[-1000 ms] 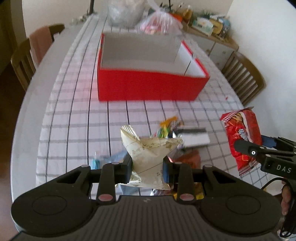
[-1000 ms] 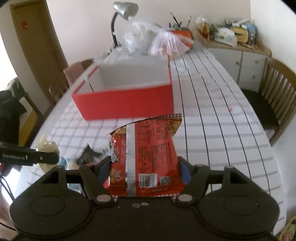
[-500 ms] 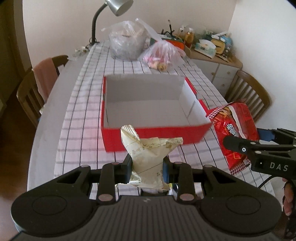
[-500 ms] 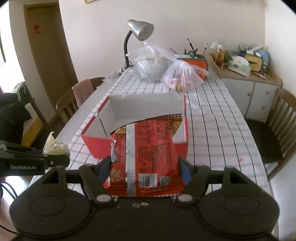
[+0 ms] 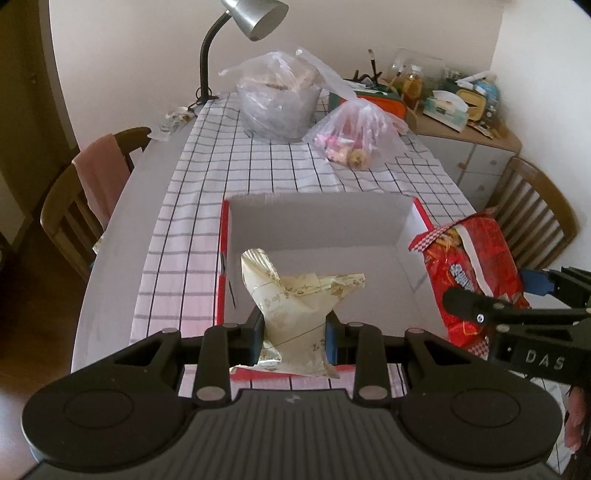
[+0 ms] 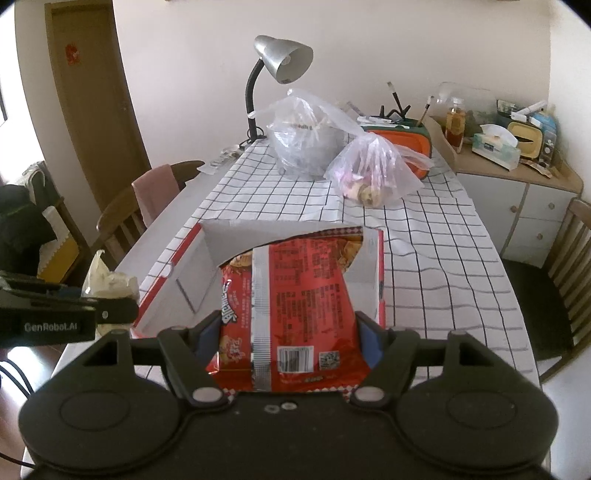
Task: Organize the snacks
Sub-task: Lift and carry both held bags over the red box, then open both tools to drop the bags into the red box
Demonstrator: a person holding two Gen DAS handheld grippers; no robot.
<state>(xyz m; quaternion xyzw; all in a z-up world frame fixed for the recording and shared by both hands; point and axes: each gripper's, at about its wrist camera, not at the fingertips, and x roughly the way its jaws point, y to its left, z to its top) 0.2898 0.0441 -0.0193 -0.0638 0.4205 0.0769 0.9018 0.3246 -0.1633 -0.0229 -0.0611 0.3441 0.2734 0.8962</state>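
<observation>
My left gripper [image 5: 294, 330] is shut on a cream snack packet [image 5: 297, 302] and holds it over the near part of the open red box [image 5: 221, 258]. My right gripper [image 6: 286, 334] is shut on a red snack bag [image 6: 291, 295] and holds it above the box's near right side [image 6: 380, 273]. The red bag also shows in the left wrist view [image 5: 472, 273], over the box's right edge. The cream packet shows at the left of the right wrist view [image 6: 107, 280]. The box's grey inside looks empty where visible.
Two clear plastic bags [image 5: 277, 99] [image 5: 358, 136] stand on the checked tablecloth [image 5: 207, 192] beyond the box, with a desk lamp [image 5: 255, 18] at the far end. Wooden chairs stand at the left [image 5: 81, 199] and right [image 5: 532, 221]. A cluttered cabinet [image 5: 461, 122] is far right.
Both grippers have risen and moved forward from the loose snacks at the near table end to above the red box, each still holding its packet.
</observation>
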